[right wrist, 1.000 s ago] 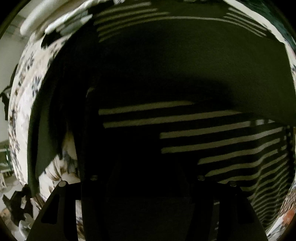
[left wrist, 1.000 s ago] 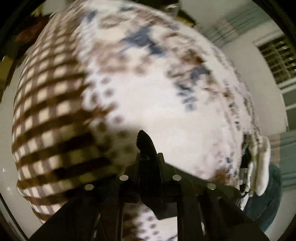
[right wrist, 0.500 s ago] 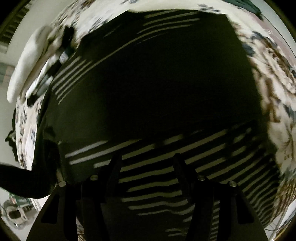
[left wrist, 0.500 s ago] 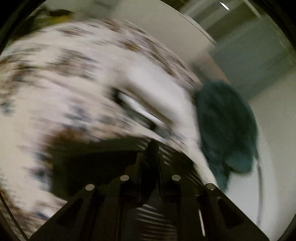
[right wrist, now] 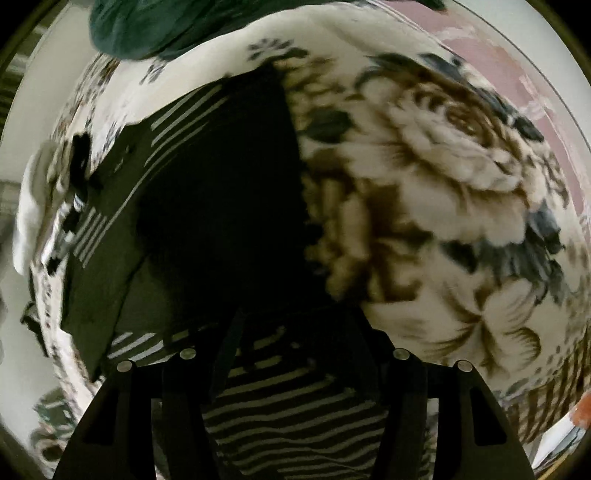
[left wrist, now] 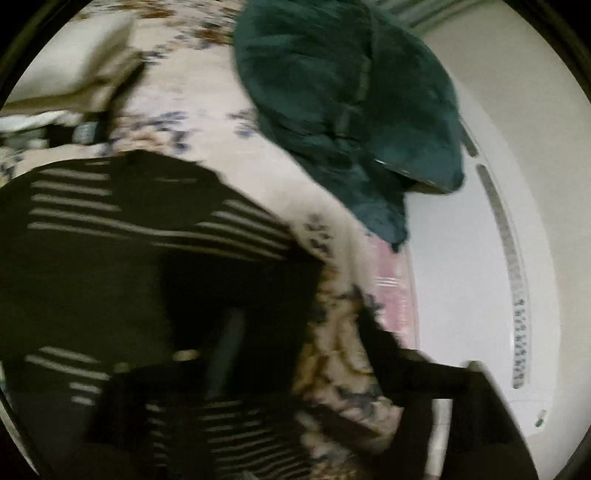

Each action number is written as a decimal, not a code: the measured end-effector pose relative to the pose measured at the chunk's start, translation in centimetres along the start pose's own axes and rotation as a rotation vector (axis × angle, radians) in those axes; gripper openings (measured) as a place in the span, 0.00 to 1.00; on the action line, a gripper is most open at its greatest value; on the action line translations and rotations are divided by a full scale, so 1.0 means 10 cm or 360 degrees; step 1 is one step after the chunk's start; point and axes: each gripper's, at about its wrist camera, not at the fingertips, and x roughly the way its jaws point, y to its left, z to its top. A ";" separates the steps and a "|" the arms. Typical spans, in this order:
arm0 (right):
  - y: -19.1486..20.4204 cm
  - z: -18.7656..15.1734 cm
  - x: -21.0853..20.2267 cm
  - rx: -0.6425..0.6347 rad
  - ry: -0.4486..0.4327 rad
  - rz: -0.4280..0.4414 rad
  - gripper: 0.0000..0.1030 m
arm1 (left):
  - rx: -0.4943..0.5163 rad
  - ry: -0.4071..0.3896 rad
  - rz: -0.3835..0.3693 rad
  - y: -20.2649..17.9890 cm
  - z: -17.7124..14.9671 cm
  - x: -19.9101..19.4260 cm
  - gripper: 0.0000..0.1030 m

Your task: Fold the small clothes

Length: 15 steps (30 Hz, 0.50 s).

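A black garment with thin white stripes [left wrist: 122, 236] lies on a floral blanket [left wrist: 207, 110]; it also shows in the right wrist view [right wrist: 207, 192]. My left gripper [left wrist: 295, 339] hangs over the garment's right edge; its fingers are blurred, one finger [left wrist: 225, 350] over the cloth and another [left wrist: 384, 343] over the blanket, well apart and empty. My right gripper [right wrist: 295, 332] is open just above the garment's near striped part [right wrist: 295, 398], its fingers [right wrist: 229, 347] wide apart with nothing between them.
A dark teal garment [left wrist: 347, 110] is heaped at the blanket's far edge, also in the right wrist view [right wrist: 162, 26]. A white and black clothes pile [right wrist: 48, 206] lies at the left. A pink sheet [right wrist: 491, 55] and white wall [left wrist: 535, 184] border the blanket.
My left gripper swung from the bare blanket over to the striped garment and opened from shut. My right gripper moved right and drew back; the garment now lies flatter on the blanket.
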 end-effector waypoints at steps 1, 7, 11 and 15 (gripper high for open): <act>-0.03 0.04 -0.03 0.0004 0.0018 0.0060 0.58 | -0.0029 -0.0027 0.0112 0.23 -0.04 -0.13 0.67; 0.63 0.14 0.06 -0.0213 0.0106 0.0297 0.59 | -0.0223 -0.0210 0.0934 1.59 -0.38 -0.99 0.68; 1.33 0.23 0.48 -0.0343 0.0172 0.0308 0.59 | -0.0502 -0.0255 0.1287 2.35 -0.67 -1.50 0.68; 1.76 0.37 0.91 -0.0377 0.0151 0.0109 0.59 | -0.0700 -0.0330 0.1381 2.72 -0.88 -1.85 0.68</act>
